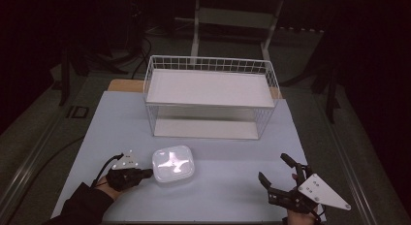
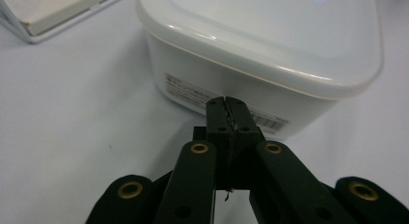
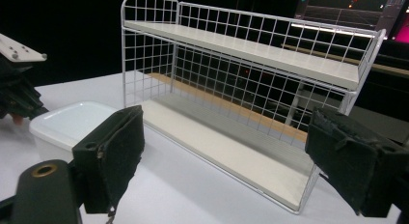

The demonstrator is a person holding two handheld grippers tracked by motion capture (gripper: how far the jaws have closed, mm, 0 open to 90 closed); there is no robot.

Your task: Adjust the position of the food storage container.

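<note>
In the middle of the high view lies the pale bench (image 1: 218, 186), its surface running from the centre down to the bottom edge of the frame. At the upper centre of that view stands a white wire rack (image 1: 211, 96) with two white shelves, one above the other; in the right gripper view the same wire rack (image 3: 251, 89) takes up the centre and upper right of the frame, its lower shelf resting on the bench.

Lower left of centre in the high view sits a white lidded container (image 1: 173, 165), square with rounded corners, in front of the rack and well apart from it. In the left gripper view the container (image 2: 270, 45) spans the upper half of the frame, with a printed label on its near wall.

At the lower left of the high view the left hand-held gripper (image 1: 145, 173) points toward the container, its tips right at the container's left side. In the left gripper view the left hand-held gripper (image 2: 226, 110) is clenched, jaws pressed together with nothing between them, the tips just at the labelled wall; whether they touch it I cannot tell.

At the lower right of the high view the right hand-held gripper (image 1: 277, 169) rests spread wide, well apart from the container. In the right gripper view its jaws stand released, far apart at the lower left and lower right of the frame, grasping nothing.
</note>
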